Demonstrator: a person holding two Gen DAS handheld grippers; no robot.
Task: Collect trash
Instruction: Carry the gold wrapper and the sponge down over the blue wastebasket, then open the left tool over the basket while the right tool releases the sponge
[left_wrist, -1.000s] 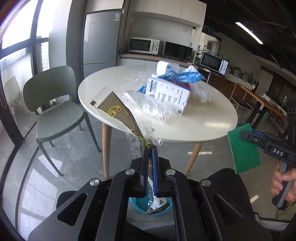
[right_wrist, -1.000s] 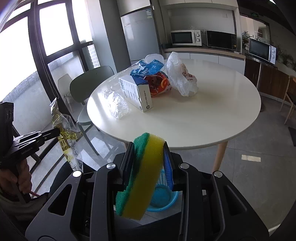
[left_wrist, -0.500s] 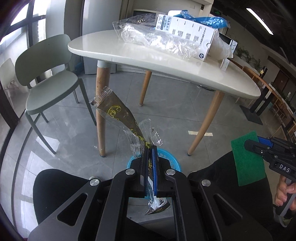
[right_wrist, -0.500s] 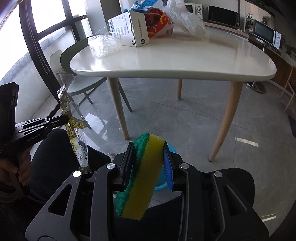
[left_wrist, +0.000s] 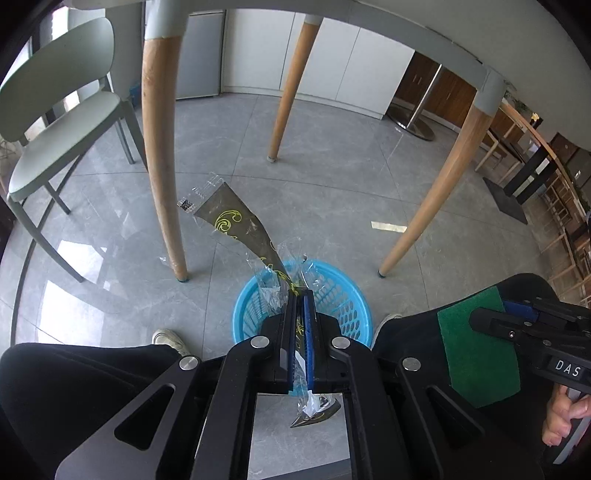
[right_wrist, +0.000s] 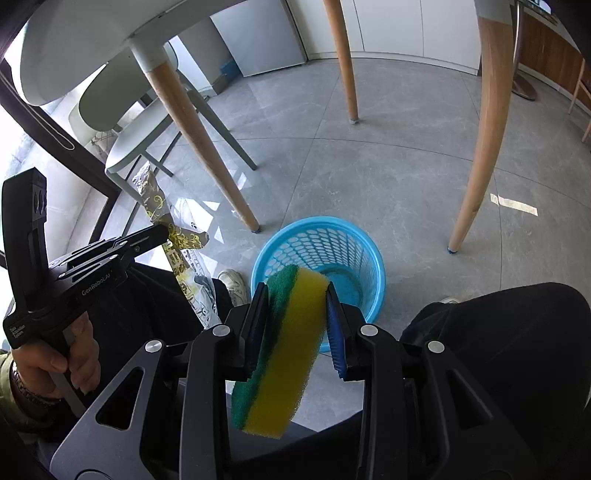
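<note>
My left gripper (left_wrist: 300, 295) is shut on a brown and clear plastic wrapper (left_wrist: 236, 225) with gold print, held just above the near rim of a blue plastic basket (left_wrist: 343, 299) on the floor. The wrapper also shows in the right wrist view (right_wrist: 177, 240). My right gripper (right_wrist: 295, 291) is shut on a yellow and green sponge (right_wrist: 284, 350), held above the near left rim of the basket (right_wrist: 317, 236). The sponge's green face shows in the left wrist view (left_wrist: 476, 350). The basket looks empty inside.
Wooden table legs (left_wrist: 159, 147) (left_wrist: 436, 192) (right_wrist: 480, 125) stand around the basket under the white round table (left_wrist: 443, 33). A pale green chair (left_wrist: 62, 122) stands at left. The person's black-clad knees (left_wrist: 74, 376) (right_wrist: 498, 339) flank the basket on the grey tiled floor.
Both grippers have tipped down from the tabletop to the floor under the table. The blue basket has come into full view below them. Both still hold their items.
</note>
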